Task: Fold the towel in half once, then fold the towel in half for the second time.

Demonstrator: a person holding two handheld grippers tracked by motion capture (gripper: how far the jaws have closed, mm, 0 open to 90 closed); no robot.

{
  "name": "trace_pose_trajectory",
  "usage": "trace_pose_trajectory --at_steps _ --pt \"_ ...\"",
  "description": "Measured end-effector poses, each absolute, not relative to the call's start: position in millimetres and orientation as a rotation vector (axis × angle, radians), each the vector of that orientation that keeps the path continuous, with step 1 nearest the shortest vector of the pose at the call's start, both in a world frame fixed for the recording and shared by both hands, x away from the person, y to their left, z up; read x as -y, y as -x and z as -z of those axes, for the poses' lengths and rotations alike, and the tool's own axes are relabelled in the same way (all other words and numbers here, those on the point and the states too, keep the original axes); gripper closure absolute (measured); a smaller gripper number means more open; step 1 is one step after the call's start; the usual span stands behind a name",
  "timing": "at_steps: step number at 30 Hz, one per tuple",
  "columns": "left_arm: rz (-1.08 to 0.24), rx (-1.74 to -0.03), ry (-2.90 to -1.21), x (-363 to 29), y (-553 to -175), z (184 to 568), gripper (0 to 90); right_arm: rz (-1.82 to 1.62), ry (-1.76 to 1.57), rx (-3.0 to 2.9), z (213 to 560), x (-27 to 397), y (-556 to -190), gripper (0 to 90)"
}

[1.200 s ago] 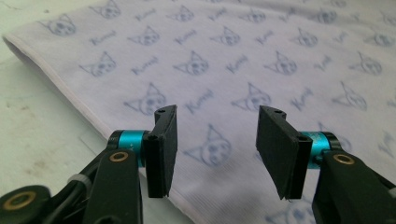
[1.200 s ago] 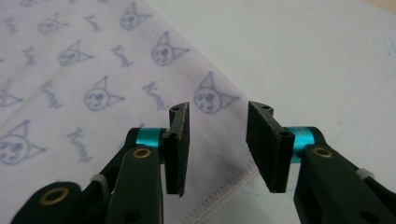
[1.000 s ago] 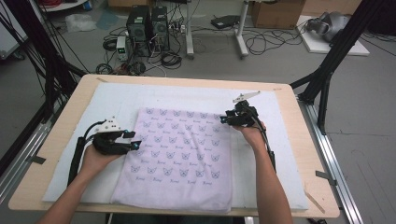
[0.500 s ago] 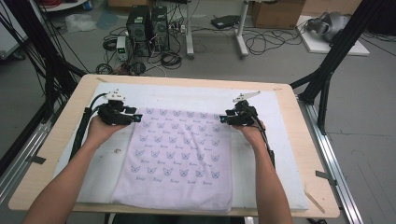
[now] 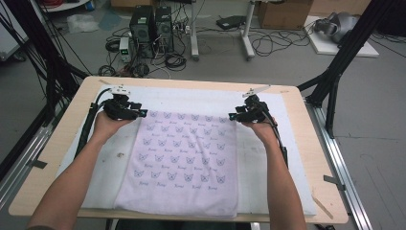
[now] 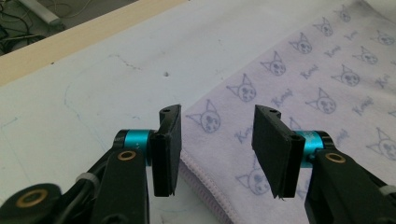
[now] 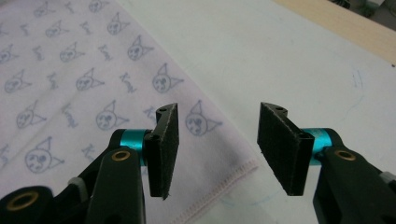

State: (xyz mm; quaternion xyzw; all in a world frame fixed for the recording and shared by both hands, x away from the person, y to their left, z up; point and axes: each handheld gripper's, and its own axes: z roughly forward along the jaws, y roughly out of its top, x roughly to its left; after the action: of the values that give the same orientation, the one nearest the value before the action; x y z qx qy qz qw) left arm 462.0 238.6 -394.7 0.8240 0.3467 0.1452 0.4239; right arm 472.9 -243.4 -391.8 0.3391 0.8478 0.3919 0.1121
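Observation:
A pale lilac cloth [image 5: 184, 158] printed with cat faces lies flat on the white mat [image 5: 268, 163]. My left gripper [image 5: 142, 113] hovers at the cloth's far left corner. In the left gripper view it [image 6: 218, 114] is open, with the hemmed edge of the cloth [image 6: 327, 84] running under the gap and nothing pinched. My right gripper [image 5: 232, 116] sits at the far right corner. In the right gripper view its jaws [image 7: 219, 112] have just been opening and stand apart above the cloth [image 7: 84, 84], whose corner lies below them, not gripped.
The mat covers a wooden table [image 5: 316, 143] with bare wood along its edges. Beyond the far edge, computer towers [image 5: 151, 24] and cables lie on the floor. Black frame poles [image 5: 344, 57] rise at both sides.
My left hand has moved from the cloth's left edge away from me to its far left corner. The right hand has stayed at the far right corner.

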Motion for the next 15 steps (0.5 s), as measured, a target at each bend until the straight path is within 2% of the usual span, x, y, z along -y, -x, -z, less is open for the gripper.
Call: trace_pose_trajectory --at_steps 15 --pt "-0.351 -0.946 -2.049 -242 -476 414 54.9 -1.111 -1.036 -2.514 412 238 -484 42.0"
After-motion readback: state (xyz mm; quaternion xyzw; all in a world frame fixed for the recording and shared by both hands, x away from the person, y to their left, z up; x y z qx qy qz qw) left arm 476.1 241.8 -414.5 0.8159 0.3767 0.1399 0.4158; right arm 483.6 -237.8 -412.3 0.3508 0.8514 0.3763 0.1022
